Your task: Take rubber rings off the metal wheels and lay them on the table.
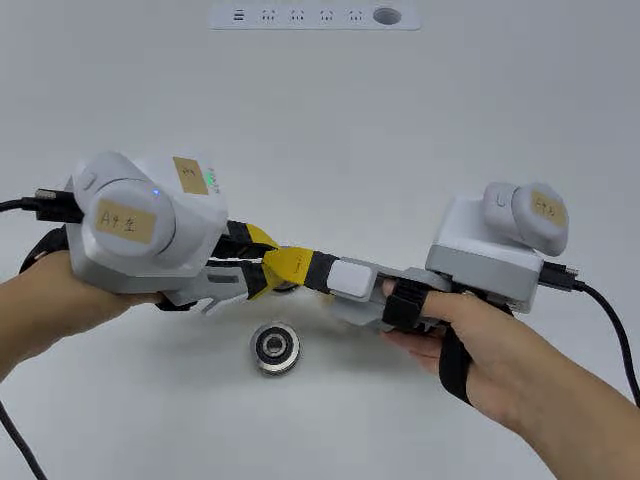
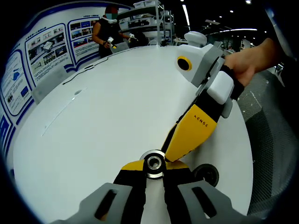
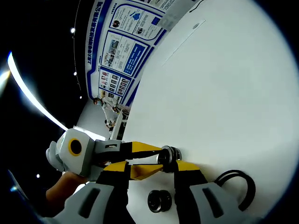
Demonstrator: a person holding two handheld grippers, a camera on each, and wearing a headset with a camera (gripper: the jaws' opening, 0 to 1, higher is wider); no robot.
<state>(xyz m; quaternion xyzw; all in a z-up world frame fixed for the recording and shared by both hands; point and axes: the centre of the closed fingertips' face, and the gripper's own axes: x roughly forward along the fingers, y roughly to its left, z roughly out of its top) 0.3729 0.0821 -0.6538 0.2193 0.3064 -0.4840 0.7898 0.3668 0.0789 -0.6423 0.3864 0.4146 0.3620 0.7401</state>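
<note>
The left gripper is clamped on a small metal wheel at the lower middle of its own view. The right gripper meets it from the right, its yellow jaws on either side of the same wheel; I cannot tell whether they pinch it. Just below them in the head view, a second wheel lies on the white table. A black loop, ring or cable, lies at the lower right of the right gripper view. A power strip sits at the top edge.
</note>
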